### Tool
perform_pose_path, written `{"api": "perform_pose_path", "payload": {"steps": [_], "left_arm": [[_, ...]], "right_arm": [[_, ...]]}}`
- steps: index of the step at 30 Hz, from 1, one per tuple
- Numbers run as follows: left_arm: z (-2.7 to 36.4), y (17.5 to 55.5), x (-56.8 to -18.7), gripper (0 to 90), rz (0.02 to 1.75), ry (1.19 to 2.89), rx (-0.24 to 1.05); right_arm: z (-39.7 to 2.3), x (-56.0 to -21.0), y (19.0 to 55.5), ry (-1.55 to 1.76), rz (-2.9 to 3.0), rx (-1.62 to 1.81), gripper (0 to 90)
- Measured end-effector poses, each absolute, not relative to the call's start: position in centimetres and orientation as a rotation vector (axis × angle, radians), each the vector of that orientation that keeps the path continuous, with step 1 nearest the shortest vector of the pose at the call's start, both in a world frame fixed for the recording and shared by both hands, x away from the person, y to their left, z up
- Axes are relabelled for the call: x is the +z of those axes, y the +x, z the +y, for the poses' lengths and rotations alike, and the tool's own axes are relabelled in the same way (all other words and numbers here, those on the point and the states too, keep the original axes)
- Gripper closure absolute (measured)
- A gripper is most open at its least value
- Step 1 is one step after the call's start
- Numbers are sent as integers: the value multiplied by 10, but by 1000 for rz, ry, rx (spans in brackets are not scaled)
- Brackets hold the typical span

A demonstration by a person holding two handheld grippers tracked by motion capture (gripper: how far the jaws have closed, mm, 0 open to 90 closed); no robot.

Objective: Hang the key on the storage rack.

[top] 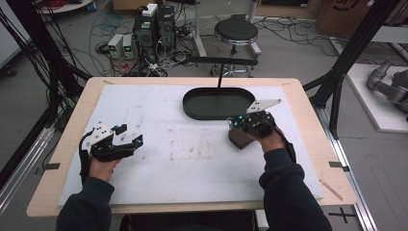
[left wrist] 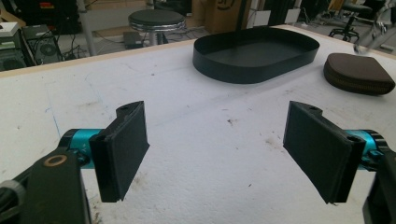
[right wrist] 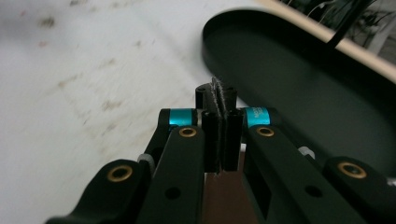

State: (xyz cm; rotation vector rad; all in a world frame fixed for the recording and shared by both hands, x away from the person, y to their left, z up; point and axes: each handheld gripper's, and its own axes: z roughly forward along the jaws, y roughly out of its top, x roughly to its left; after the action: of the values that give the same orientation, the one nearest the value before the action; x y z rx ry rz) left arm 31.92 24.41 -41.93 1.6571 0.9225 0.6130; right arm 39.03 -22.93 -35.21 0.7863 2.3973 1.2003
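1. Right tool (top: pixel 239 126) pinched the brown pouch (top: pixel 239 138) near the counter's (top: pixel 168 159) middle.
2. Black tray (top: pixel 219 103) lay just beyond, at 11 o'clock.
3. Left tool (top: pixel 130 134) stood spread, well apart.

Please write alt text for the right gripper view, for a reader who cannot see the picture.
The right tool is shut on the zipper edge of a brown pouch, whose body shows low between the black jaws. Behind it lies a white table cover, with a black oval tray at upper right.
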Motion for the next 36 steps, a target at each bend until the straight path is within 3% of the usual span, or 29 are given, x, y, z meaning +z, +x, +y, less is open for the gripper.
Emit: {"api": "perform_pose_path", "payload": {"steps": [14,24,36], "left_arm": [[244,320,-420,218,916,1656,608],[244,321,-420,217,921,1659,605],[244,320,-421,217,924,1661,606]], "right_arm": [[-263,-307,472,895,2150,1280,900],[-287,-309,513,1036,2008,1324,900],[-295,-325,528,1135,1923,1387,874]]}}
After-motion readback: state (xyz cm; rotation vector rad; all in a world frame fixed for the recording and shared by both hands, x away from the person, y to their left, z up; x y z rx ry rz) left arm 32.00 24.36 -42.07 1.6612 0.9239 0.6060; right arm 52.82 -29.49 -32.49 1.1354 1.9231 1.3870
